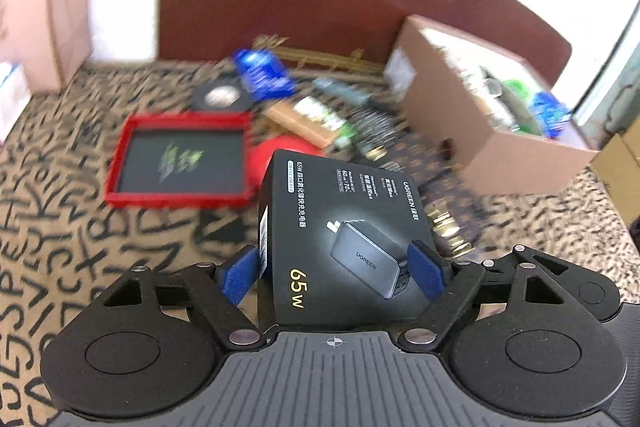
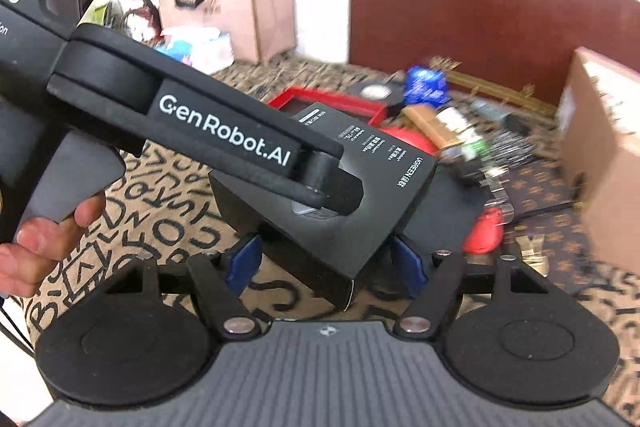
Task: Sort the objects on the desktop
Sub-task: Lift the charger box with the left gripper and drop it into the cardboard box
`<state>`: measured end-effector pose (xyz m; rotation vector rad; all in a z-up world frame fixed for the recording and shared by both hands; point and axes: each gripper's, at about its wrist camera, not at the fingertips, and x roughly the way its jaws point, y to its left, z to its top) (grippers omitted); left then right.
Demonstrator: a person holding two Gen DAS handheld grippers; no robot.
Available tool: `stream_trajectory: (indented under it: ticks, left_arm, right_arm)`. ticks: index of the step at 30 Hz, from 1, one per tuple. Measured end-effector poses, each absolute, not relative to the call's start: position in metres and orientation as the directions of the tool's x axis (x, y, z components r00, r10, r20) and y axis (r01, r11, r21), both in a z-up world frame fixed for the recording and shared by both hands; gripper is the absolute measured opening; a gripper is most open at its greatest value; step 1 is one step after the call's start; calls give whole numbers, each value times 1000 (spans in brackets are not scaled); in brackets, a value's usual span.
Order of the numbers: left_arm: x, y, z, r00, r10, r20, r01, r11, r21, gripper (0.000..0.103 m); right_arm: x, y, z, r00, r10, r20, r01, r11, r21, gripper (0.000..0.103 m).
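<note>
A cardboard box [image 1: 492,131] holding mixed items sits ahead and right of the left jaws. Ahead and left lies a red tray [image 1: 180,159]. The black charger box [image 1: 340,235] is lifted off the patterned cloth [image 1: 60,227], clamped between the blue pads [image 1: 240,277] of the left gripper [image 1: 336,273]. The right gripper [image 2: 324,265] stands half open, its pads flanking the box's corner without clear contact.

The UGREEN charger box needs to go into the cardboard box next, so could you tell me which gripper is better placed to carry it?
Left. The left gripper already clamps the UGREEN charger box; the right gripper looks open around its corner. The cardboard box lies ahead-right.
</note>
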<state>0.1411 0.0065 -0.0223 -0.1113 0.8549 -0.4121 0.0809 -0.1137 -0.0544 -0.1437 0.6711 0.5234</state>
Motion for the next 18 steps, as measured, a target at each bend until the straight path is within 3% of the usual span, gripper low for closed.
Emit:
stream_trajectory:
  ticks: [18]
  left_arm:
    - [206, -198, 77, 603, -572, -556, 561, 799, -214, 80]
  right_arm:
    - [106, -286, 31, 877, 195, -439, -261, 961, -94, 75]
